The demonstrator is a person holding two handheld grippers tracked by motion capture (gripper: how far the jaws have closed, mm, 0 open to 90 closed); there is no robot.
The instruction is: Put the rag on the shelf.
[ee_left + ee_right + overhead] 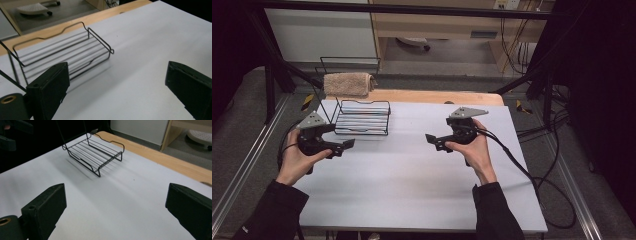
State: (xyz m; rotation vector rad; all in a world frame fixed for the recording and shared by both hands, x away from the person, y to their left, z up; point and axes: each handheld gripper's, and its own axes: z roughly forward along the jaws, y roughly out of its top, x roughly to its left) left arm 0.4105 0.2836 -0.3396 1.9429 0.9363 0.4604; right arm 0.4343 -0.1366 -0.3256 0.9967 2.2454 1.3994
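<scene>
On the pale table (412, 170), the left gripper (346, 145) sits at about nine o'clock in the high view, and the right gripper (432, 140) sits at about three o'clock. Their tips point toward each other across the bare middle.

Both stand wide open with nothing between the jaws. In the left gripper view and in the right gripper view, bare tabletop shows in each gap.

The wire rack (362, 118) stands on the table at about eleven o'clock, near the left gripper's tip and apart from it. It is well apart from the right gripper. Its upright wire frame rises at the back, and a tan towel (348, 84) hangs over the top rail at about twelve o'clock from the rack's tray.
</scene>
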